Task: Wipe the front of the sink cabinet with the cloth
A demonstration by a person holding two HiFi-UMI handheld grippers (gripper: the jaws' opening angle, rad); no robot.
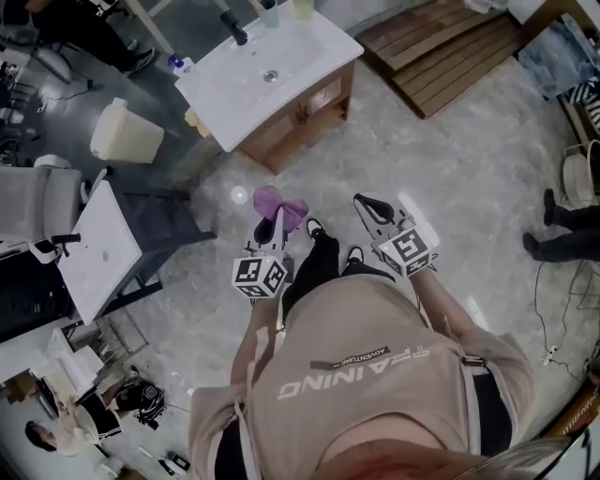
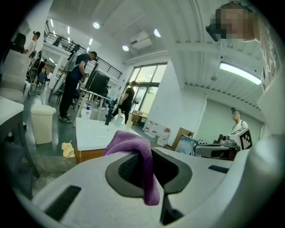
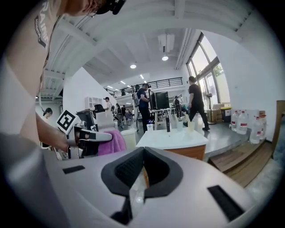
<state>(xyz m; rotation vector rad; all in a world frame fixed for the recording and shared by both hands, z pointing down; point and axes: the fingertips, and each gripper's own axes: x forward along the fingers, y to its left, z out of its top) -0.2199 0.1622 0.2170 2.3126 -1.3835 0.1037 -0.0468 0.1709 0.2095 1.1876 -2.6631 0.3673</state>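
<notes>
Grey marbled floor point(image 1: 469, 187), slatted wooden platform point(image 1: 441, 52), white bin point(image 1: 125, 133), tall windows point(image 3: 210, 73), lit ceiling strip point(image 2: 239, 73).

Two grippers are in your hands: one left gripper point(image 1: 269, 228) and one right gripper point(image 1: 372, 208). Before you are one purple cloth point(image 1: 281, 204), one sink cabinet point(image 1: 272, 80) with one black faucet point(image 1: 234, 28), one white bin point(image 1: 125, 133), one yellow rag point(image 2: 67, 149) and one slatted wooden platform point(image 1: 441, 47).
</notes>
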